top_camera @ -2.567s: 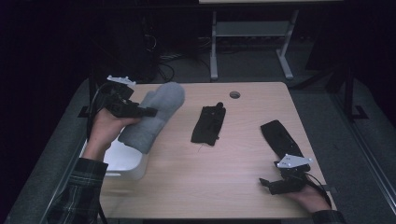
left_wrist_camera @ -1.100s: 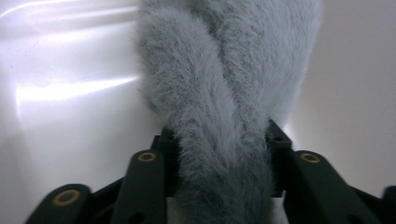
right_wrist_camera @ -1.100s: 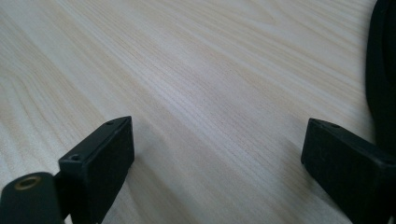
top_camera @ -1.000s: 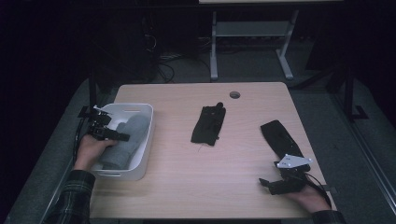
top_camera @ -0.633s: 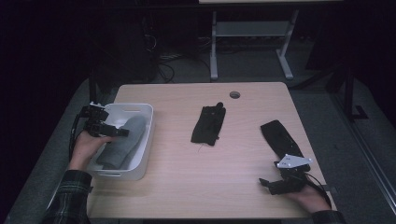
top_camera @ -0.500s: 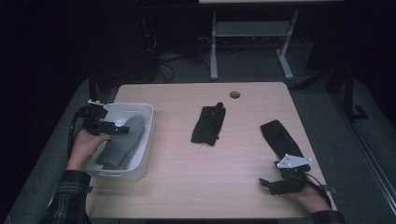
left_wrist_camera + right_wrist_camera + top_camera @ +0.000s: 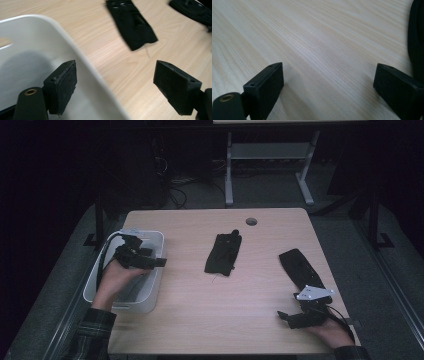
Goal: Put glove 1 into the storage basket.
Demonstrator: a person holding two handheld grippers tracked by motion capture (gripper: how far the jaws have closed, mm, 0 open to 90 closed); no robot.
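The left gripper (image 7: 159, 262) hovers over the white plastic bin (image 7: 155, 290) at nine o'clock, jaws just opened and empty; the folded black cloth (image 7: 223, 254) lies at table centre, likely next. The right gripper (image 7: 281, 316), jaws apart, rests at five o'clock beside another black cloth (image 7: 296, 265).

– What is the room like?
– It is very dark. The tabletop (image 7: 260, 315) is light wood with a small round hole (image 7: 251, 221) near the far edge.
– What is behind it?
– A grey floor (image 7: 350, 230), a white metal stand (image 7: 265, 165), and some black cables (image 7: 175, 180).
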